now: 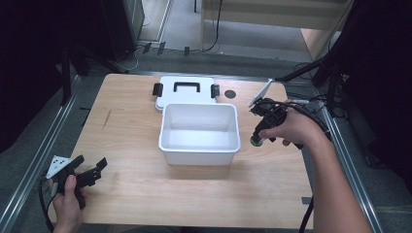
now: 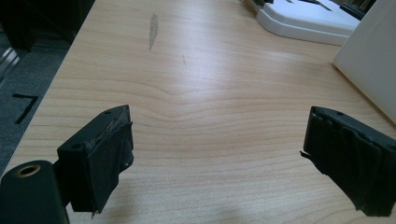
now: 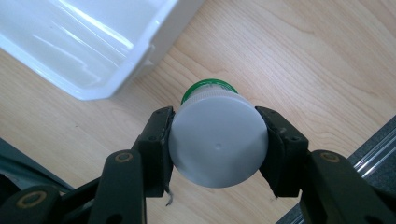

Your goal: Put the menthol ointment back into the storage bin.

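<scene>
— Where's the bottle?

— Clamped by its white cap in my right gripper: the bottle, centre frame, beside the white bin.

— Next?

— Probably lift it over the rim and release. My left gripper gapes wide, lower frame, holding nothing.

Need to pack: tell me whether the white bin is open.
Open: the white bin has no cover; its lid lies behind it.

We see our left gripper low at the near left, our hand around its grip, the jaws wide apart with nothing between them. Our right gripper points downward, forearm stretched forward, its jaws pressed on a white-capped bottle.
</scene>
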